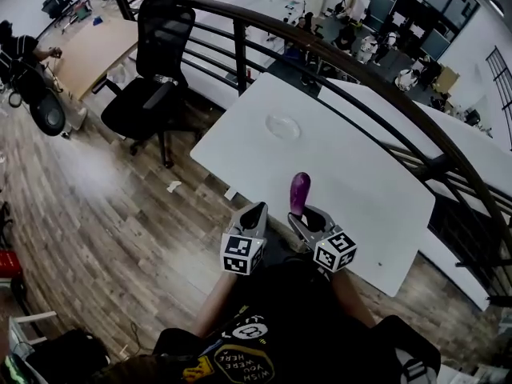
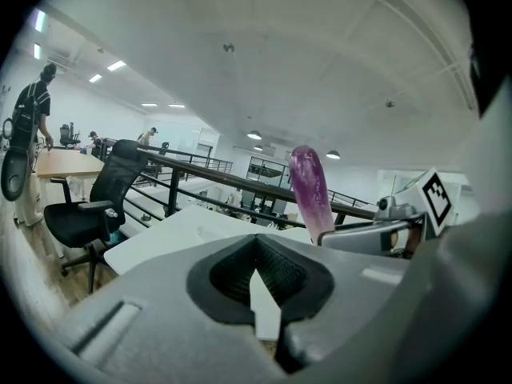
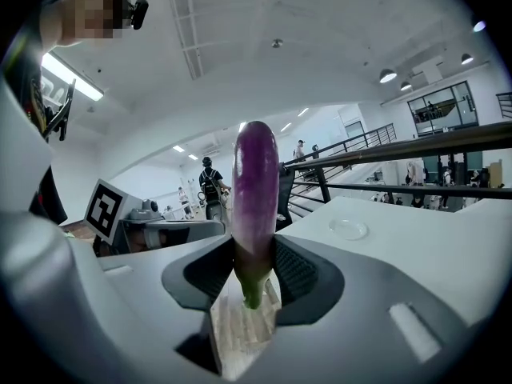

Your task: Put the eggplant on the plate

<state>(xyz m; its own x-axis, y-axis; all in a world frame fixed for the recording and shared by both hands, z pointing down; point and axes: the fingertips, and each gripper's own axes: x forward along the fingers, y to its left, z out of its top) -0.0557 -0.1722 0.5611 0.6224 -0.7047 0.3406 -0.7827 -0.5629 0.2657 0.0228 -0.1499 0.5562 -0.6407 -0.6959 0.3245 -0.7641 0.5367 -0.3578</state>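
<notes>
A purple eggplant (image 1: pixel 300 190) (image 3: pixel 255 190) stands upright in my right gripper (image 1: pixel 302 212) (image 3: pixel 254 282), which is shut on its green stem end, over the near edge of the white table (image 1: pixel 360 174). The same eggplant (image 2: pixel 310 190) shows at the right of the left gripper view. A clear round plate (image 1: pixel 283 126) (image 3: pixel 349 229) lies farther out on the table, toward its far left corner, with nothing on it. My left gripper (image 1: pixel 258 208) (image 2: pixel 258 250) hovers just left of the right one, jaws together and holding nothing.
A black office chair (image 1: pixel 152 78) stands on the wood floor left of the table. A dark metal railing (image 1: pixel 384 86) curves along the table's far side. People and desks are farther off in the room.
</notes>
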